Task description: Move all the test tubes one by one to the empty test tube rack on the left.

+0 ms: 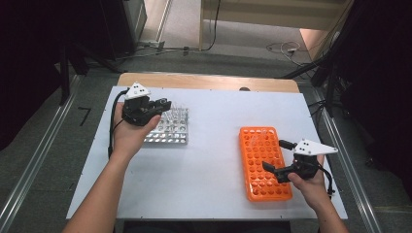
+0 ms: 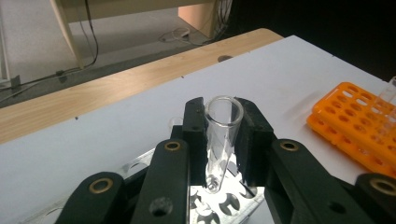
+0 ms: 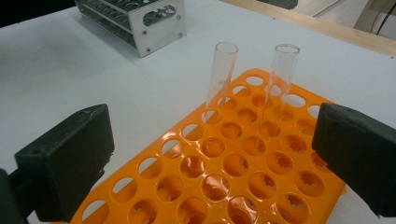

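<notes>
Your left gripper [image 2: 224, 140] has its fingers [image 2: 252, 140] clenched on a glass tube [image 2: 223, 135], gripping it just under the open rim so the body hangs free below. The tube stands nearly upright, its rounded bottom just above the holes of the metal rack [image 1: 171, 127] at the far left of the tabletop [image 1: 214, 160]. Held that way, it can come straight out of a hole or drop straight into one without catching on the edges; the lower tip looks clear of the rack, though I cannot tell for sure.

Your right gripper [image 3: 210, 154] hovers over the near end of the orange rack [image 3: 233, 172] on the right, its fingers [image 3: 70, 158] released and spread wide with nothing between them. Two tubes [image 3: 222, 79] already stand in that rack's far holes, side by side and apart. My guess is that your right hand waits there to steady the orange rack or to take the next tube.
</notes>
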A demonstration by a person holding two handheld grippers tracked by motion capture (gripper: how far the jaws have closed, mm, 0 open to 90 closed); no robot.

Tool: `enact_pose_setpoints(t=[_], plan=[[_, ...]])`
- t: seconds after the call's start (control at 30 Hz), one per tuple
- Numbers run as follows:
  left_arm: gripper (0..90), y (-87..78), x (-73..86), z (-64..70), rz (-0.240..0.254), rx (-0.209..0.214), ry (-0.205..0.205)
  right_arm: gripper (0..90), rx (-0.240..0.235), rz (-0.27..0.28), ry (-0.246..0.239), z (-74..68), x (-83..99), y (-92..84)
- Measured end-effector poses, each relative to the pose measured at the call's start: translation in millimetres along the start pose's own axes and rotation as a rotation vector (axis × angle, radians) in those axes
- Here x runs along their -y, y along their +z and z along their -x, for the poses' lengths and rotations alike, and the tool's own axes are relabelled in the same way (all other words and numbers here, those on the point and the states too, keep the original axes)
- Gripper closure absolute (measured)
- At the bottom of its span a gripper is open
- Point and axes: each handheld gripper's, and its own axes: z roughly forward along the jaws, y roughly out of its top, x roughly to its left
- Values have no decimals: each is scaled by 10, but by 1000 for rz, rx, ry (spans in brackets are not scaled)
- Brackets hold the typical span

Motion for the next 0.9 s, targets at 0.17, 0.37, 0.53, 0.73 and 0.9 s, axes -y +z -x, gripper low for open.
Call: enact_pose_setpoints(t=[0.17, 0.37, 0.53, 0.73, 0.9], plan=[[760, 76, -2, -81, -11, -15, -25, 0, 0, 0, 3, 2, -1, 5], [761, 145, -39, -162, -13, -39, -35, 0, -1, 4, 2, 2, -4, 0], [760, 211, -62, -215, -15, -65, -35, 0, -2, 5, 3, 14, 2, -11], [760, 291, -64, -238, -19, -78, -36, 0, -6, 7, 3, 18, 6, -9], [760, 370, -41, -251, -25, -86, -32, 0, -4, 8, 2, 20, 8, -11]])
